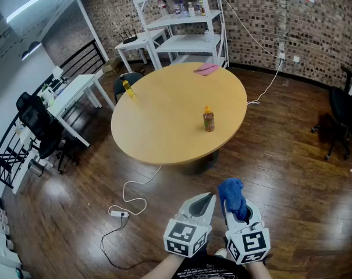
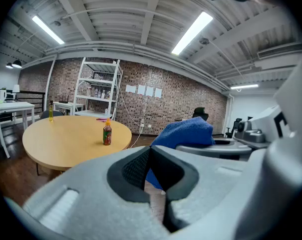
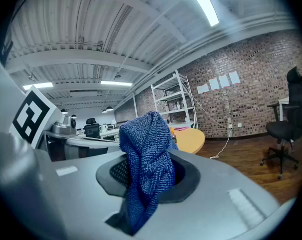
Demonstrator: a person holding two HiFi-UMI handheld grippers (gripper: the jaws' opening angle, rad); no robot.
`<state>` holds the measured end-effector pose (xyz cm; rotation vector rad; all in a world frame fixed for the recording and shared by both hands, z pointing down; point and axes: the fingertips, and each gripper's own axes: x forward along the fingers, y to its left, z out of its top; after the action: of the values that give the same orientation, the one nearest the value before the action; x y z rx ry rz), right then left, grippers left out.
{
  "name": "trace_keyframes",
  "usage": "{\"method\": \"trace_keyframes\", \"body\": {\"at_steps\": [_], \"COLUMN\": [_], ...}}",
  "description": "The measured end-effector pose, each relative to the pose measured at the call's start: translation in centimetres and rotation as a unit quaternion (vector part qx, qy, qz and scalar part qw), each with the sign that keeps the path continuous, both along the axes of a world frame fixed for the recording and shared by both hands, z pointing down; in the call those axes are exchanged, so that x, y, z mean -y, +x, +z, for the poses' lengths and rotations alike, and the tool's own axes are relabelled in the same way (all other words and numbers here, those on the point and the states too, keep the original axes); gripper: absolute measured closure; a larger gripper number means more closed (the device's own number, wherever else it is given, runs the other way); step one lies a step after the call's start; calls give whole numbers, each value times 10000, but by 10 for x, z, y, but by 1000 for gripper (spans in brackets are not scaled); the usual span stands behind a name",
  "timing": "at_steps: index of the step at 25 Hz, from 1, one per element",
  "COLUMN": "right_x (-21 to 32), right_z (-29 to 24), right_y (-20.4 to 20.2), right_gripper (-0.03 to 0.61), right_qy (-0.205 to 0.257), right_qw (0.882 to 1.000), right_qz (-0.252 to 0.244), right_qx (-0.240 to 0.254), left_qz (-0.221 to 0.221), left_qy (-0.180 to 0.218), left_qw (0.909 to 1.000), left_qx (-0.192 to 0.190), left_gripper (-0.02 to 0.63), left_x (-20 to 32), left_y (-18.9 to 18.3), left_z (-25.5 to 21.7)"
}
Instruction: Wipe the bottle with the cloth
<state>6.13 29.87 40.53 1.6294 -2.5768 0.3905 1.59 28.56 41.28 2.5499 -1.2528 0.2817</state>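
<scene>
A small bottle (image 1: 209, 120) with dark contents and an orange cap stands upright on the round wooden table (image 1: 164, 127), right of its middle; the same bottle (image 2: 107, 133) shows in the left gripper view. My right gripper (image 1: 238, 209) is shut on a blue cloth (image 1: 232, 196), which bunches up out of its jaws (image 3: 146, 169). My left gripper (image 1: 206, 201) is shut with nothing in it, its jaws pressed together. Both grippers hang low over the wooden floor, well short of the table's near edge. The blue cloth (image 2: 183, 132) also appears just right of the left gripper's jaws.
A yellow bottle (image 1: 128, 88) stands at the table's far left edge and a pink cloth (image 1: 206, 69) lies at its far edge. White shelves (image 1: 184, 16) line the brick wall. A power strip (image 1: 118, 213) and cable lie on the floor; office chairs (image 1: 343, 118) stand right and left.
</scene>
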Motion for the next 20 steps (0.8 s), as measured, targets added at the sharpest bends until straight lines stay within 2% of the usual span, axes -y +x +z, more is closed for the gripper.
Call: {"method": "trace_keyframes", "body": {"at_steps": [8, 20], "right_x": [51, 197], "right_z": [12, 13], "right_y": [4, -23], "right_gripper": [488, 486], "right_qy": [-34, -243], "right_qw": [10000, 9997], "right_qz": [-66, 86], "right_qx": [58, 37], "left_qz": [-32, 331], "left_qy": [142, 35], "left_qw": [9999, 9993], "left_qx": [-53, -152], "left_gripper": [611, 611], "left_x": [56, 202], "left_y": [7, -16], "left_z": [5, 6]}}
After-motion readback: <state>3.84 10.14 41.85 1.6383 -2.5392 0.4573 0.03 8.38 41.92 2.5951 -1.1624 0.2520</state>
